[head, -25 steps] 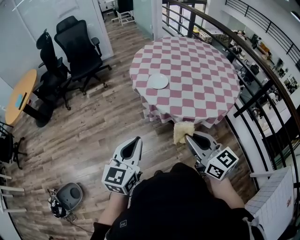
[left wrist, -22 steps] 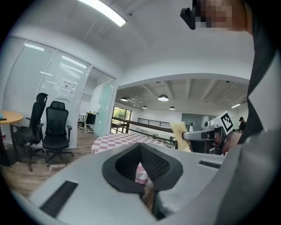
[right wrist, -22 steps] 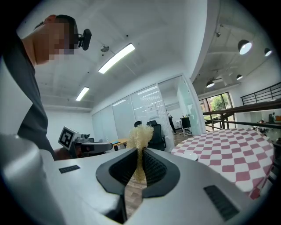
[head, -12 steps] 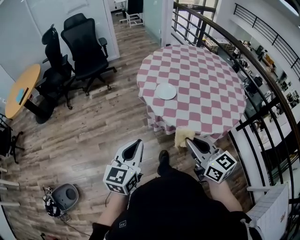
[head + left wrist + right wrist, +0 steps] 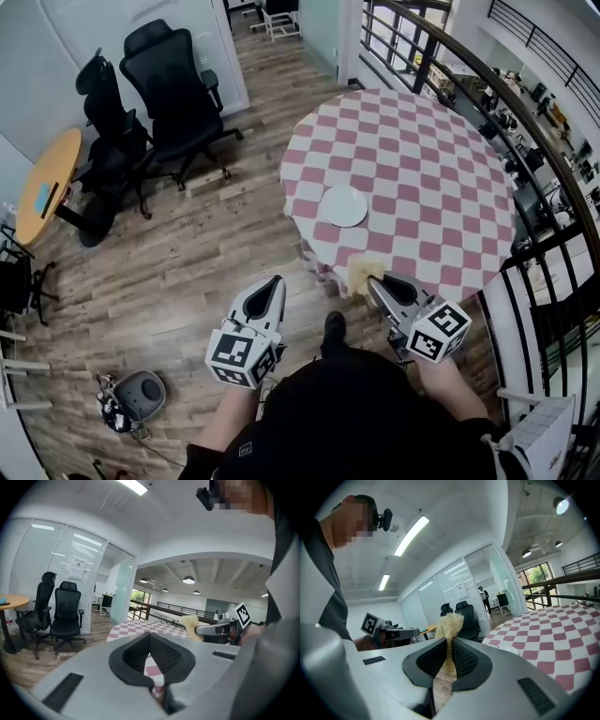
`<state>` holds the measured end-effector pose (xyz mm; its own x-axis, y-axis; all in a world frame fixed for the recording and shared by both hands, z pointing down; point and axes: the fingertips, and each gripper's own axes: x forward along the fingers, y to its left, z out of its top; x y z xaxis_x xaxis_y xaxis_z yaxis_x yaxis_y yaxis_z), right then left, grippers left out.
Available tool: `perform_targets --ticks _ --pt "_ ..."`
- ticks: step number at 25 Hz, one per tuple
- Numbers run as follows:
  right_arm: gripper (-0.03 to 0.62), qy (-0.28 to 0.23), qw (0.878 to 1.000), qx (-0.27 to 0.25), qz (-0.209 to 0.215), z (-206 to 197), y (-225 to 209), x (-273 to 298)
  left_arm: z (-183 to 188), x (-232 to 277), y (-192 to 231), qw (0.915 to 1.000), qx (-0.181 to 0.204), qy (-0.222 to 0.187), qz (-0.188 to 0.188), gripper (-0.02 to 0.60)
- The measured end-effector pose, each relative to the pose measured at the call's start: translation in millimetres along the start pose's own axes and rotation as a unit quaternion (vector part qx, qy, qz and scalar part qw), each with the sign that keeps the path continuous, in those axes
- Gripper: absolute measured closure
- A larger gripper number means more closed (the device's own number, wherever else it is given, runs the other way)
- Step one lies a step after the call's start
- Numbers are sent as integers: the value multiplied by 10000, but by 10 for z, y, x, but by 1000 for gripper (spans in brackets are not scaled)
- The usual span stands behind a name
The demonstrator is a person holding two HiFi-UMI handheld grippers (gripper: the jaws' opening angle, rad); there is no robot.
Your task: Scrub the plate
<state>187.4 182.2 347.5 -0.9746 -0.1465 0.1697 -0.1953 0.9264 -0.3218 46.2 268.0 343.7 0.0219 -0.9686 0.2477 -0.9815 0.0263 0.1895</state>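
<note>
A white plate (image 5: 344,205) lies empty on the round table with the red-and-white checked cloth (image 5: 422,159), near its left side. My right gripper (image 5: 374,278) hovers just before the table's near edge, shut on a yellow scrubbing sponge (image 5: 361,273) that sticks out past its tips. In the right gripper view the sponge (image 5: 449,625) is pinched upright between the pads. My left gripper (image 5: 273,283) is held over the wooden floor, left of the table, shut with nothing in it. The left gripper view shows the table (image 5: 136,627) ahead, with the right gripper (image 5: 220,629) and sponge (image 5: 191,622) alongside.
A black metal railing (image 5: 441,47) curves round the far and right sides of the table. Two black office chairs (image 5: 173,89) stand to the left, beside a round wooden table (image 5: 42,187). A grey device with cables (image 5: 138,390) lies on the floor. A shoe (image 5: 333,330) shows between the grippers.
The table and plate have come nearer and lower in the head view as the person stepped forward. Both grippers keep their pose, and the sponge stays clamped.
</note>
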Motion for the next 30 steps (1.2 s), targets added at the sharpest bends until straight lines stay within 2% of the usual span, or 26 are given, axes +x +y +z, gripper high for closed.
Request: perform_targets --ticks 6,10,18,25,30 --pt "554 -128 9999 83 49 290 -572 254 211 643 140 9999 39 150 -5 575" --pt "554 -99 9998 194 -31 306 -904 376 314 968 189 9998 97 152 -44 575" --pt "554 -93 9986 427 -290 346 -1265 660 310 1477 442 9988 35 345 -336 575" --pt "554 -196 9928 581 -1025 539 -1662 1072 483 2102 880 9941 65 489 -968 575" --pt "554 -339 9875 565 -1433 790 -1846 1543 635 2556 1209 9852 318 648 -1556 575"
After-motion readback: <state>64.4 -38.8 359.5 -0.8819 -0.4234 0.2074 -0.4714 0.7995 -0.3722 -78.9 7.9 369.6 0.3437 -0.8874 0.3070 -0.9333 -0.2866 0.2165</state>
